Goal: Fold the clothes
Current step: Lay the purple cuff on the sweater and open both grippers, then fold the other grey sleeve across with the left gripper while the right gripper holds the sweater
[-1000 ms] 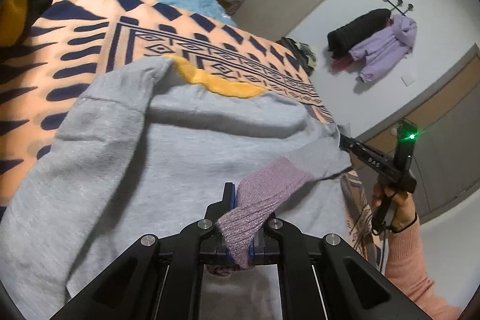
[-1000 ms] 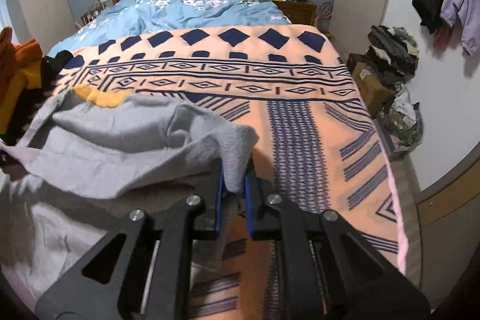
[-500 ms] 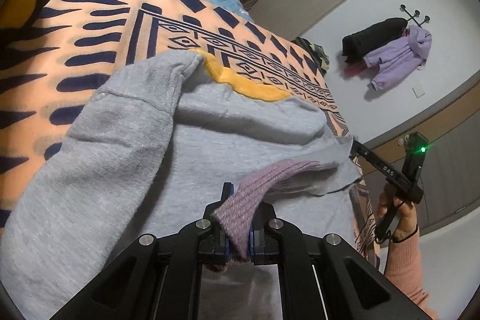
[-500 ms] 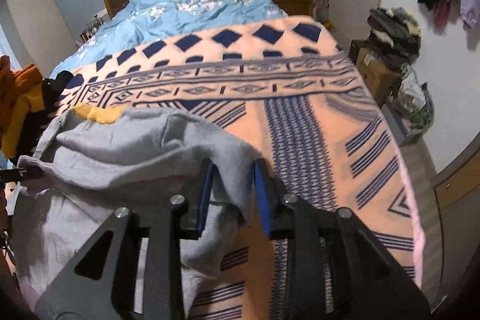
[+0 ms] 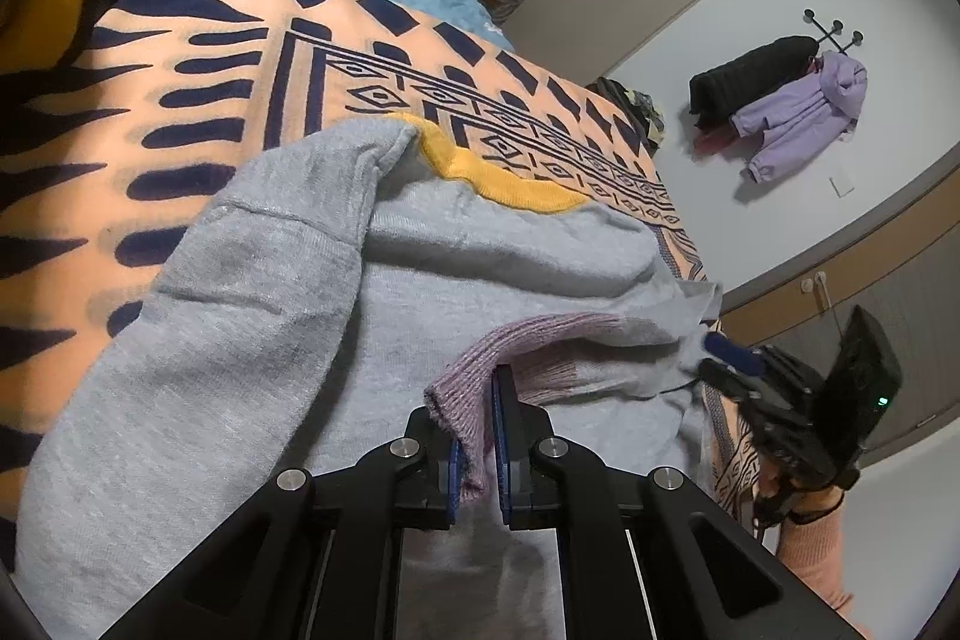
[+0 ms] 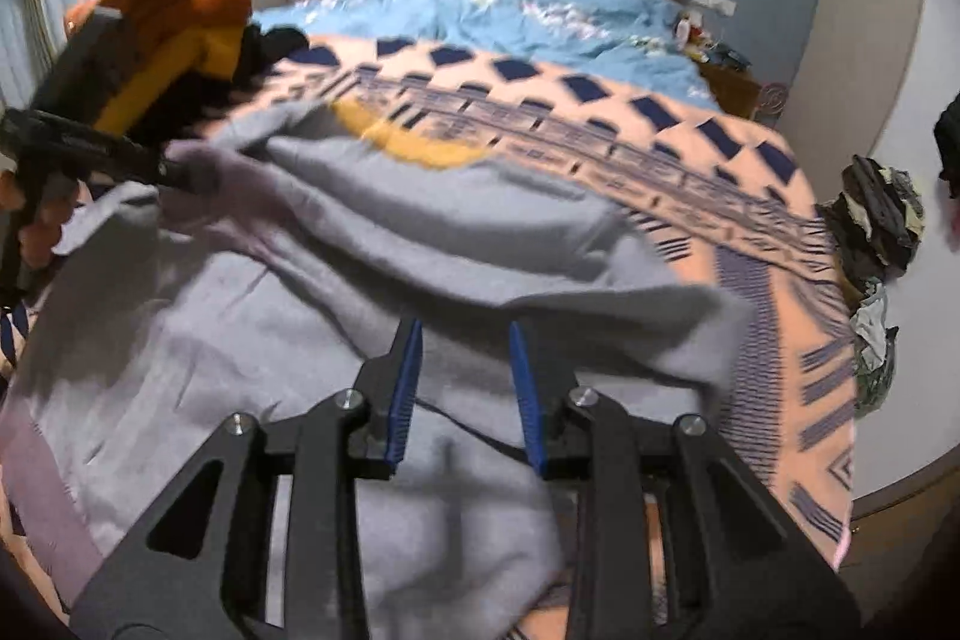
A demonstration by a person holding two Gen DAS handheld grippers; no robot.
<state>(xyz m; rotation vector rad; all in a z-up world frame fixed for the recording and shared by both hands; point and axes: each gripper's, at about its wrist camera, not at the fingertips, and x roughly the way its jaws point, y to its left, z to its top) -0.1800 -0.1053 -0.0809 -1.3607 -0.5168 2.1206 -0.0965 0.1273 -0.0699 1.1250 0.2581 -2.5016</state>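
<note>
Gripping the purple ribbed cuff [image 5: 474,364] of a grey sweater [image 5: 240,370] spread on the orange patterned blanket [image 5: 198,58], the left gripper [image 5: 477,436] is clamped tight; the right gripper [image 6: 465,388], its jaws just having opened, holds nothing above the sweater's body.

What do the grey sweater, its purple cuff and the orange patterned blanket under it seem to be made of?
Grey sweater: probably a soft fleecy or brushed knit, matte and slightly fuzzy, draping in loose folds.
Purple cuff: ribbed knit, likely wool or acrylic; its ridges show clearly.
Orange patterned blanket: looks like plush, napped fleece or woven wool, since the dark shapes have soft, blurry edges. The exact fibres cannot be told.
</note>
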